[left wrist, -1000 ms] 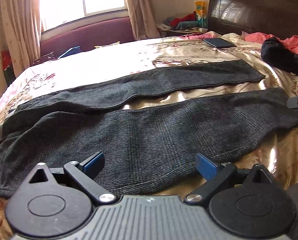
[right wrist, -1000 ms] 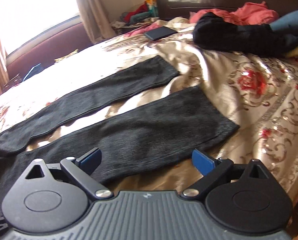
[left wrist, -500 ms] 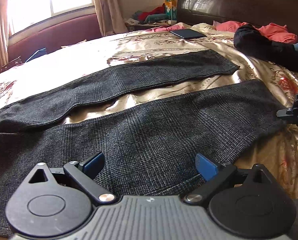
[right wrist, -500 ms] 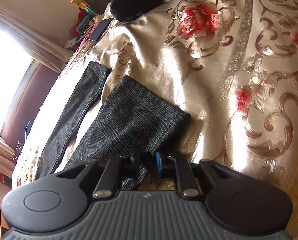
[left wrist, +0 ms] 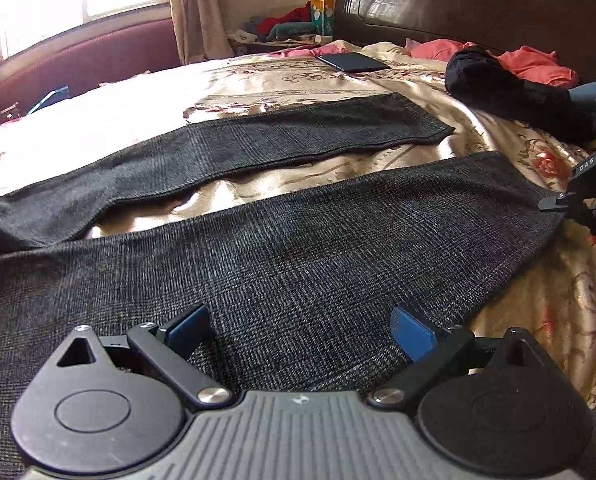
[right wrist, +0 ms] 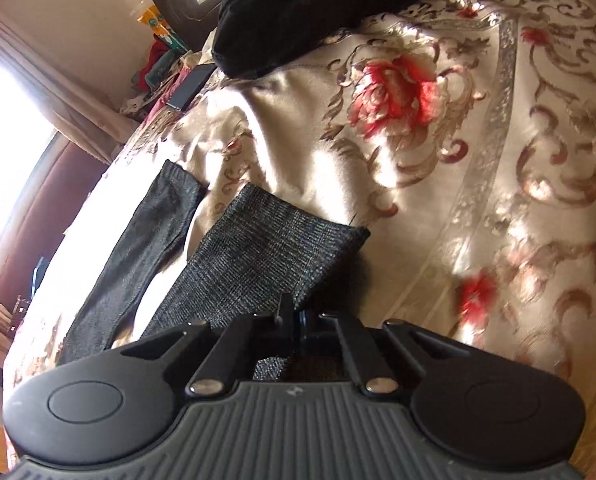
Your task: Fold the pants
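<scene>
One pair of dark grey checked woven pants [left wrist: 298, 248] lies flat on the gold floral satin bedspread [left wrist: 570, 304], its two legs spread apart with a strip of bedspread showing between them. Other items counted: one black crumpled garment [left wrist: 510, 92] near the dark wooden headboard [left wrist: 478, 4], one coral-pink cloth [left wrist: 534, 64] behind it, one flat dark tablet-like slab [left wrist: 354, 62] at the far side. Two grippers. Left gripper [left wrist: 300, 324]: low over the near leg at mid-length, pointing across the pants, blue-padded fingers [left wrist: 412, 330] set wide apart with cloth between them but not pinched. Right gripper [right wrist: 296, 314]: rolled to one side at the near leg's hem corner, fingers drawn together with the hem edge clamped between them; in the left wrist view it [left wrist: 590, 204] shows at the cuff end.
</scene>
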`<move>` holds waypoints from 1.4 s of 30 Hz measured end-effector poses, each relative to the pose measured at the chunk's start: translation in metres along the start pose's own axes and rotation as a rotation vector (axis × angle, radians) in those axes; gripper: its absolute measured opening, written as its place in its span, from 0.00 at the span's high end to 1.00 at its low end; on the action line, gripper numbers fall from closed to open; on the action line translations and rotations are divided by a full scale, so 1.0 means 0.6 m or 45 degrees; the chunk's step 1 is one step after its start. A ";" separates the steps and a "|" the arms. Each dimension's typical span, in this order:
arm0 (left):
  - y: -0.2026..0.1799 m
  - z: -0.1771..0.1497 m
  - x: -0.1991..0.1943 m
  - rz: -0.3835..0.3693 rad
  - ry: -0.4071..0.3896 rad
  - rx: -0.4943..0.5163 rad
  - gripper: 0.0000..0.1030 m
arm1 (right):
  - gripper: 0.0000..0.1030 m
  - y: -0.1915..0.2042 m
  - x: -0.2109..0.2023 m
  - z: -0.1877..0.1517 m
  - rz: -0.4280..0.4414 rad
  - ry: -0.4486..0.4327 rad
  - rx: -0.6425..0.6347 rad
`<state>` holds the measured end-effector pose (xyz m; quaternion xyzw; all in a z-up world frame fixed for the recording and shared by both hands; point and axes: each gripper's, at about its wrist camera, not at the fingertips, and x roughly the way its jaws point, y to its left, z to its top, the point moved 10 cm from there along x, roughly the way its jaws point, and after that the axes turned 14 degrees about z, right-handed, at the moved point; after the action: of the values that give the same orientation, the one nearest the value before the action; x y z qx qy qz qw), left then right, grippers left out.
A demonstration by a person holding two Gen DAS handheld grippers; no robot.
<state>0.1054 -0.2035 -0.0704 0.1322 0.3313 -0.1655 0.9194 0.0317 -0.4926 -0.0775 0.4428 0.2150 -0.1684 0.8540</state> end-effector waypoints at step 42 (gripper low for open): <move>0.418 -0.012 0.008 0.527 -0.066 -0.036 0.00 | 0.97 0.274 0.280 -0.046 0.131 0.057 -0.113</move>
<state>0.2033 0.0262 -0.0453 0.1802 0.2757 0.0284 0.9438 0.2472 -0.3956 -0.0660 0.4187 0.2184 -0.1048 0.8752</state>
